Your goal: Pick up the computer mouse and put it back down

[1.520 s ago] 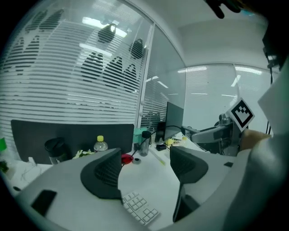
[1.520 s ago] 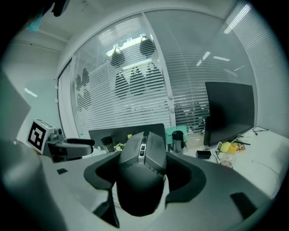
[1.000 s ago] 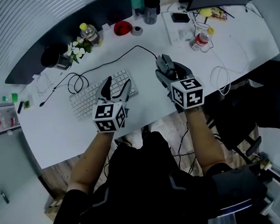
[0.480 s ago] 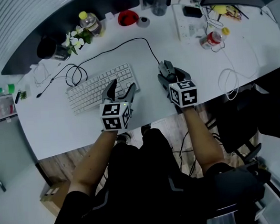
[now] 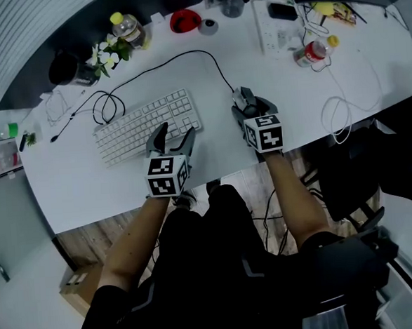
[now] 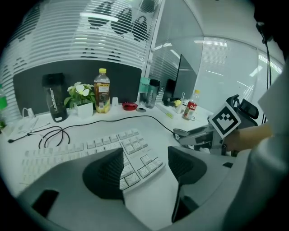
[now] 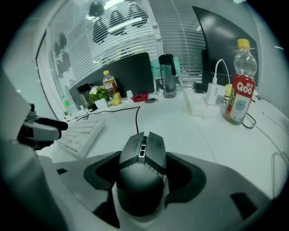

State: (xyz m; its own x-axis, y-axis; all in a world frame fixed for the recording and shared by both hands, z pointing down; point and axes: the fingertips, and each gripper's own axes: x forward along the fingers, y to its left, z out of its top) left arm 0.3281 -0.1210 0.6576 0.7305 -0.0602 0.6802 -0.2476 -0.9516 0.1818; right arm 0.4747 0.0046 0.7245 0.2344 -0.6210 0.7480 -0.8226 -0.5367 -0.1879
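- Left gripper (image 5: 176, 132): jaws open and empty, at the near right corner of the keyboard (image 5: 146, 126).
- Right gripper (image 5: 248, 108): jaws closed on the mouse (image 7: 142, 164), near the front edge of the white worktop (image 5: 81, 186). Bare surface separates it from the keyboard.
- Bottle (image 7: 238, 85), far right: red label reads "Qoo".

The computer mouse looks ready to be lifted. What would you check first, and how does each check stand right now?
1. The computer mouse sits centred between the jaws of the right gripper: ok.
2. The jaws touch both flanks of the mouse: ok.
3. The cable lies loose ahead of the mouse, not taut: ok.
4. The mouse rests flat on the desk: cannot tell.
5. The left gripper, jaws apart over the keyboard, is away from the mouse: ok.
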